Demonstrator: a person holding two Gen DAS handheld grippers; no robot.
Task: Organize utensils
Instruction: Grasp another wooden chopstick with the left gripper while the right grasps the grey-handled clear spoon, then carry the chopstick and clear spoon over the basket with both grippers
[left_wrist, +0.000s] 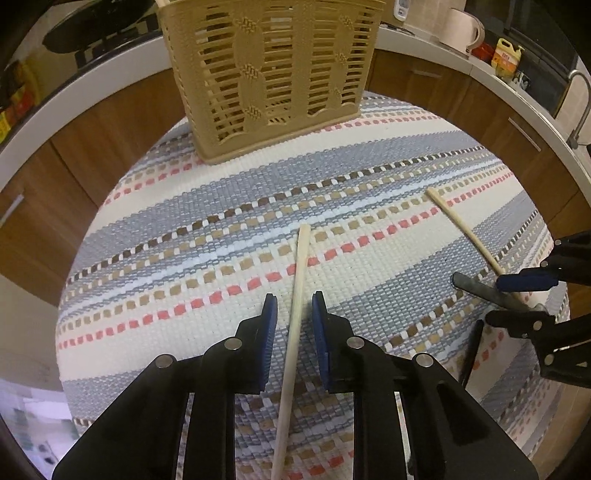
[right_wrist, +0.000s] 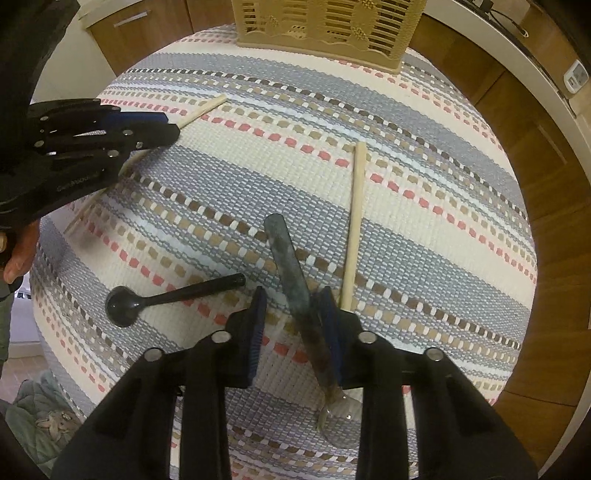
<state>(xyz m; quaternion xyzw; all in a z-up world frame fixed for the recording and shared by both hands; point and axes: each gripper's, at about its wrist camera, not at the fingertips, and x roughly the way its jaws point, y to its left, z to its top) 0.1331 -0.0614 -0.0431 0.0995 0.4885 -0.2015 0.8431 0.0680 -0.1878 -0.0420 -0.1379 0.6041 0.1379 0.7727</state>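
Both tools look to be at the pick-up step, with nothing yet lifted toward the tan slatted basket (left_wrist: 269, 74) standing at the far edge of the striped woven mat (left_wrist: 369, 155) that covers the surface. The left tool (left_wrist: 294, 306) sits low with its jaws narrowly parted on either side of a pale wooden chopstick (left_wrist: 295, 325), which runs between the blue pads without clearly touching either; a small closing would likely secure it, after which it must be raised and tipped upright to enter the basket. The right tool (right_wrist: 293, 314) is parted rather wider around the grey-green handle of a spoon (right_wrist: 291, 269) that lies slanted between the jaws, close against the right-hand pad; whether it is touching I cannot tell. That handle lies askew to the jaws, so the tool probably needs a slight turn or centring before closing. A second chopstick (right_wrist: 354, 218) lies just beside the spoon, and care is needed not to catch it as well. The right wrist view alone shows the spoon's clear bowl under the tool, a black spoon (right_wrist: 166, 299) lying well apart to the left, and the left tool from outside. The left wrist view alone shows the kitchen beyond: a white kettle (left_wrist: 461, 31) on the counter.
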